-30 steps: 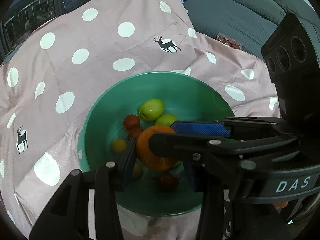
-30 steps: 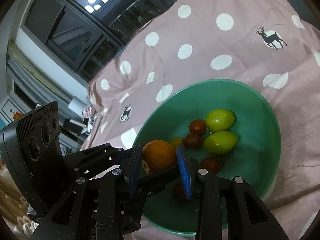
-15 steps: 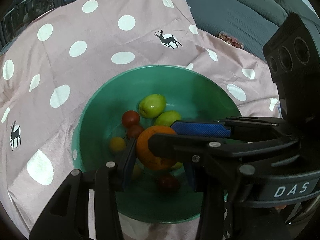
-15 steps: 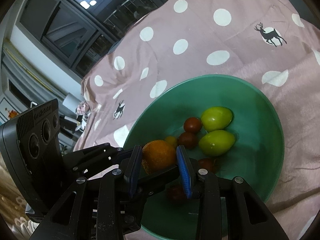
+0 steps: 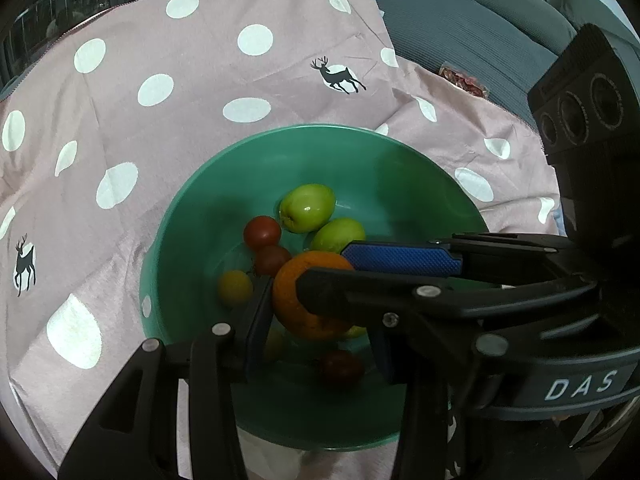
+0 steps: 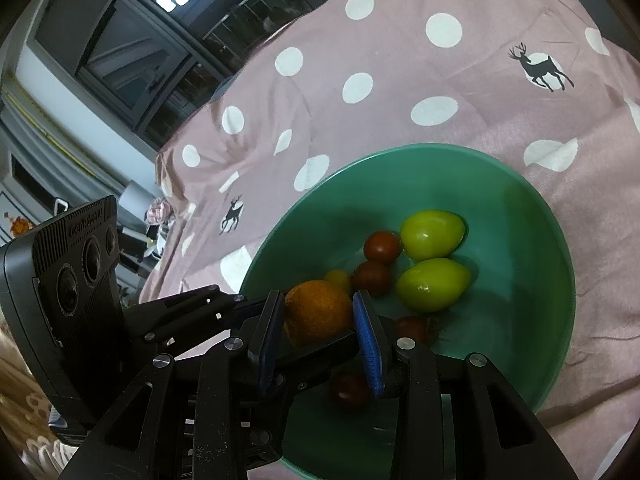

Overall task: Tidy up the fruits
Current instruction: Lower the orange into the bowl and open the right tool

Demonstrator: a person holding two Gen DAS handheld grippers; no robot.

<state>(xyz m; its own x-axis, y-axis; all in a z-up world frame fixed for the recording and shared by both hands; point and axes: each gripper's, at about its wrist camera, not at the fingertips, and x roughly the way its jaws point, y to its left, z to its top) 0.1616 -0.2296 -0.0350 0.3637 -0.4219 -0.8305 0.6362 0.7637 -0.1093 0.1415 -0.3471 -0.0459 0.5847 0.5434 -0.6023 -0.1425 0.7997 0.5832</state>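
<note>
An orange (image 5: 308,300) (image 6: 318,312) hangs above the green bowl (image 5: 192,216) (image 6: 532,240), and both grippers are shut on it. My left gripper (image 5: 316,304) clamps it from its sides; my right gripper (image 6: 320,320) clamps it crosswise, its blue pad (image 5: 400,258) showing from the right. In the bowl lie two green fruits (image 5: 307,208) (image 6: 432,234), several small red tomatoes (image 5: 262,231) (image 6: 382,246) and a small yellow one (image 5: 235,288).
The bowl stands on a pink cloth (image 5: 160,80) (image 6: 400,60) with white dots and deer prints. A grey sofa (image 5: 460,32) lies behind at the right. Dark cabinets and windows (image 6: 120,48) stand at the far left.
Both grippers, still holding the orange together, have moved forward over the bowl; the bowl appears larger and more centred in view. The fruits in it have not moved.
</note>
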